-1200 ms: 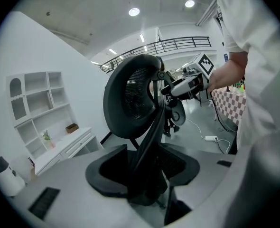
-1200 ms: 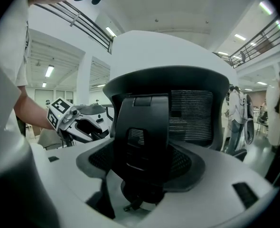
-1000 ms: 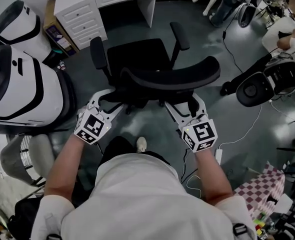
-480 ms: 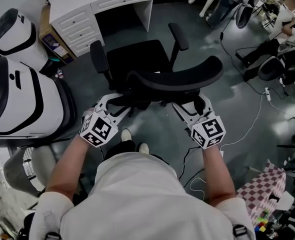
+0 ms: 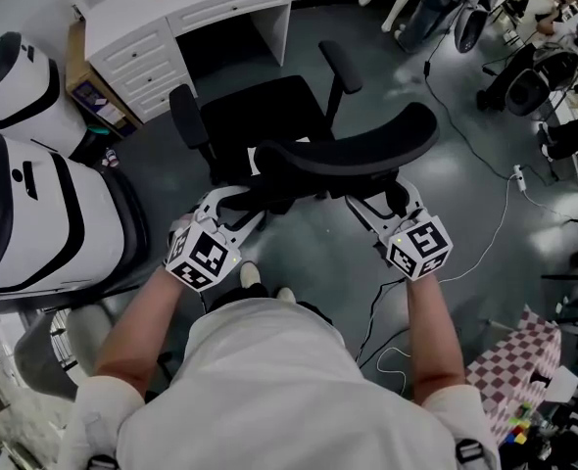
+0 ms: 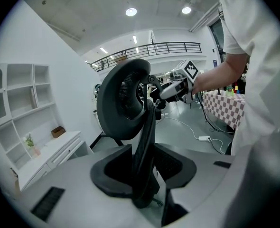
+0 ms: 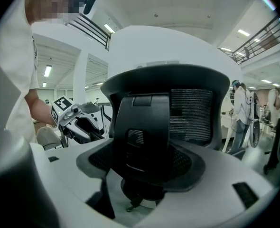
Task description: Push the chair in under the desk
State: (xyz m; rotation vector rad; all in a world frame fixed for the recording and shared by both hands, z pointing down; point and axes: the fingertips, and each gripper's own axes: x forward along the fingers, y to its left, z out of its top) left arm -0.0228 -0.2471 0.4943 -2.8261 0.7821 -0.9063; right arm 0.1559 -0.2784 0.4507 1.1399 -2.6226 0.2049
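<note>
A black office chair (image 5: pixel 265 116) stands on the grey floor, its seat facing the white desk (image 5: pixel 186 3) at the top. Its curved backrest (image 5: pixel 353 150) is nearest me. My left gripper (image 5: pixel 238 204) is at the backrest's left end. In the left gripper view the backrest edge (image 6: pixel 142 127) runs between the jaws of the left gripper (image 6: pixel 147 175), which are closing, with a thin gap still beside it. My right gripper (image 5: pixel 377 199) is at the backrest's right part. There the dark frame (image 7: pixel 144 127) fills the space between the pads of the right gripper (image 7: pixel 142 167).
Large white-and-black pods (image 5: pixel 34 204) stand close on the left. Cables (image 5: pixel 470 253) trail over the floor on the right, with other chairs (image 5: pixel 514 86) beyond. A checkered cloth (image 5: pixel 509 370) is at lower right. The desk's drawers (image 5: pixel 137 52) flank its knee opening.
The chair has rolled a little towards the desk with both grippers at its backrest. The person's feet have stepped forward behind it.
</note>
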